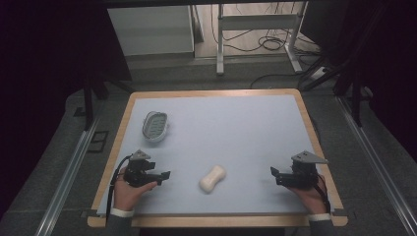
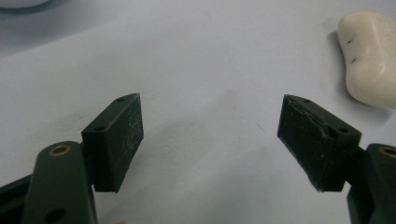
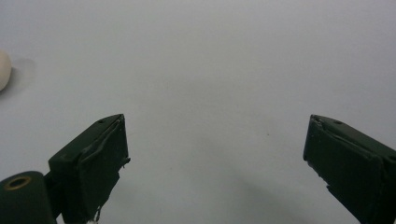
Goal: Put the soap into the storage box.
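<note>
Between both claws, soap (image 1: 212,178) lies w/ long axis diagonal, nearer L claw (image 1: 166,174), R claw (image 1: 273,172) farther; both gape wide, empty.

Left hand (image 1: 129,191): enters from the near edge, dark sleeve with white cuff, wrapped around the left gripper (image 1: 166,174); jaws spread wide, nothing between them, pointing toward the right. Right hand (image 1: 311,194): same sleeve and cuff, holding the right gripper (image 1: 274,175); jaws likewise parted and empty, pointing left.
</note>
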Motion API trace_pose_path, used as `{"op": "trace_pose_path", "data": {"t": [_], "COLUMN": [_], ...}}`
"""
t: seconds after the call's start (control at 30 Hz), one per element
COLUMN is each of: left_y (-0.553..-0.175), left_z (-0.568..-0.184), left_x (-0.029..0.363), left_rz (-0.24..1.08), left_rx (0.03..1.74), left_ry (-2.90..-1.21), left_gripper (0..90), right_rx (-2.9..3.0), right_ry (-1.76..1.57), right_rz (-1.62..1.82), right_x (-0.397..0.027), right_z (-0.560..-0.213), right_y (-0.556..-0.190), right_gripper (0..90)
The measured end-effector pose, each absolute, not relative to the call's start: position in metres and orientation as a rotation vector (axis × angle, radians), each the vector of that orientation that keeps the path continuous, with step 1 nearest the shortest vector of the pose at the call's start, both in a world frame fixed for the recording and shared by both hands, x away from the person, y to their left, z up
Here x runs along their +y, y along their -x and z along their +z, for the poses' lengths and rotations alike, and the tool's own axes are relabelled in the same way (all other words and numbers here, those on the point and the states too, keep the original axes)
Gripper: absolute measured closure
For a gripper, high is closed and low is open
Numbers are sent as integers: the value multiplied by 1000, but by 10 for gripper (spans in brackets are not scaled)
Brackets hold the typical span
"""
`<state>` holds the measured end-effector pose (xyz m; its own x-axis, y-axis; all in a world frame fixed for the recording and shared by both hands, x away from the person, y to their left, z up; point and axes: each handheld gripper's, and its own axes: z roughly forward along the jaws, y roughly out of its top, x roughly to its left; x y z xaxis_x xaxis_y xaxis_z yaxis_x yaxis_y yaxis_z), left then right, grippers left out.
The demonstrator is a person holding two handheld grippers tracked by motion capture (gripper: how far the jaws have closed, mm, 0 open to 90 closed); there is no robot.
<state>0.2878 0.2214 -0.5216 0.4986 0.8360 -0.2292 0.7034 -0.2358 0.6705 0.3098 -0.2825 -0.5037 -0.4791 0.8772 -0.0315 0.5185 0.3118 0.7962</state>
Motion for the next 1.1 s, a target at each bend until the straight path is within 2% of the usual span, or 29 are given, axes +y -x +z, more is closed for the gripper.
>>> {"op": "trace_pose_path", "data": {"t": [1.1], "left_y": [-281], "left_z": [-507], "left_x": [224], "left_rz": [269], "left_rx": [1253], "left_ry": [-2002], "left_gripper": [224], "right_rx": [2102], "right_ry": [-1248], "right_rz": [1014], "right_x": [-291], "right_z": [-503], "right_y": [-305], "right_gripper": [67]}}
